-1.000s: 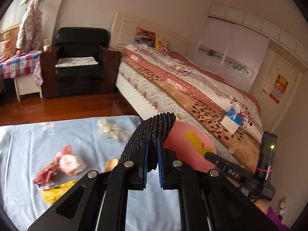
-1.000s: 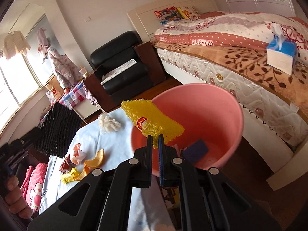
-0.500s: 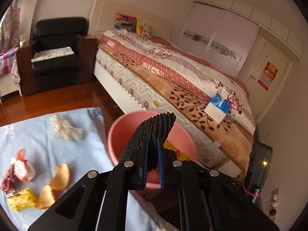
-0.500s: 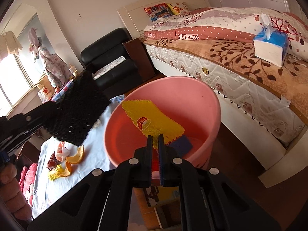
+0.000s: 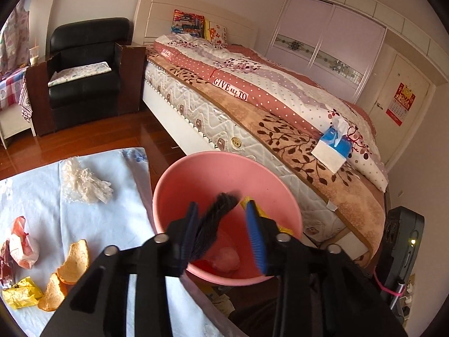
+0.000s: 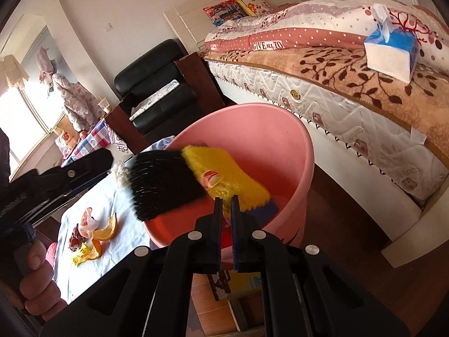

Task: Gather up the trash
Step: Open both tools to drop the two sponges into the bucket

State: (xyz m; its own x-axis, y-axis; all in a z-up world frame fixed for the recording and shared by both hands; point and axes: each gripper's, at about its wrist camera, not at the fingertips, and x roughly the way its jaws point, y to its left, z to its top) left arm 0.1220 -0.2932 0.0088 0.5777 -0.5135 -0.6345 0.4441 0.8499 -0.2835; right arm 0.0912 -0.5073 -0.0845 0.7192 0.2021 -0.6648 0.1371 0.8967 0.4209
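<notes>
Above the pink basin, the left claw is seen with its jaws parted; they have just been opening. The black mesh piece lies loose between them, blurred, over the basin's mouth, and no pad is seen pressing on it. In the right wrist view the same black mesh piece is seen at the basin's near rim, touching the yellow mesh bag. The right claw is closed narrowly on the lower edge of that yellow bag, which is held over the basin's inside. A dark blue item is partly seen inside the basin, behind the bag. On the worktop, covered by a pale blue cloth, more trash is left: orange peels, a yellow wrapper, a red-and-white wrapper and a white netting wad. A bed stands beyond the basin.
</notes>
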